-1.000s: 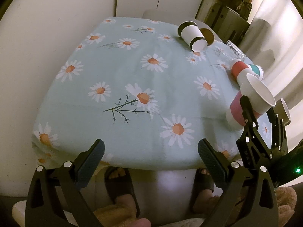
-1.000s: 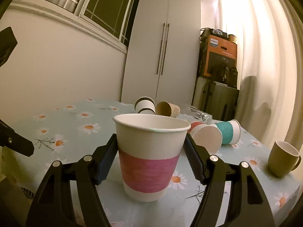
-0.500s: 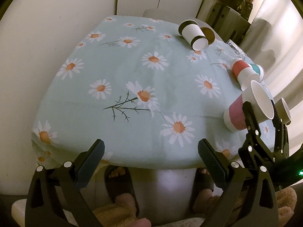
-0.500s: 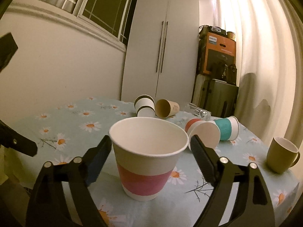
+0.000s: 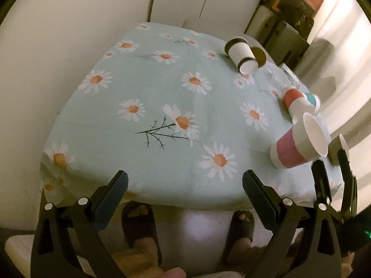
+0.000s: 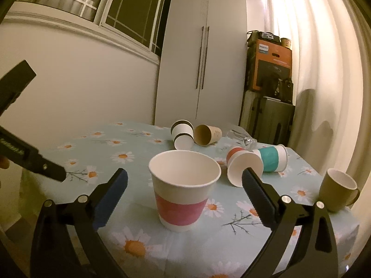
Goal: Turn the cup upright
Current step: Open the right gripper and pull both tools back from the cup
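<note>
A white paper cup with a pink band (image 6: 182,191) stands upright on the daisy tablecloth (image 6: 120,162) near the table's front edge; it also shows in the left wrist view (image 5: 299,147) at the right. My right gripper (image 6: 184,180) is open, its fingers apart on either side of the cup and drawn back from it, touching nothing. It appears in the left wrist view (image 5: 331,169) just in front of the cup. My left gripper (image 5: 184,180) is open and empty, held off the table's near edge.
Several cups lie on their sides: a black-banded one (image 6: 183,134), a brown one (image 6: 206,134), a red one (image 6: 243,164) and a teal one (image 6: 271,157). An olive mug (image 6: 337,188) stands upright at the right. A clear glass (image 6: 241,136) lies behind.
My right gripper opened and let go of the pink-banded cup, then drew back from it. The cup stays upright on the cloth. The left gripper barely moved.
</note>
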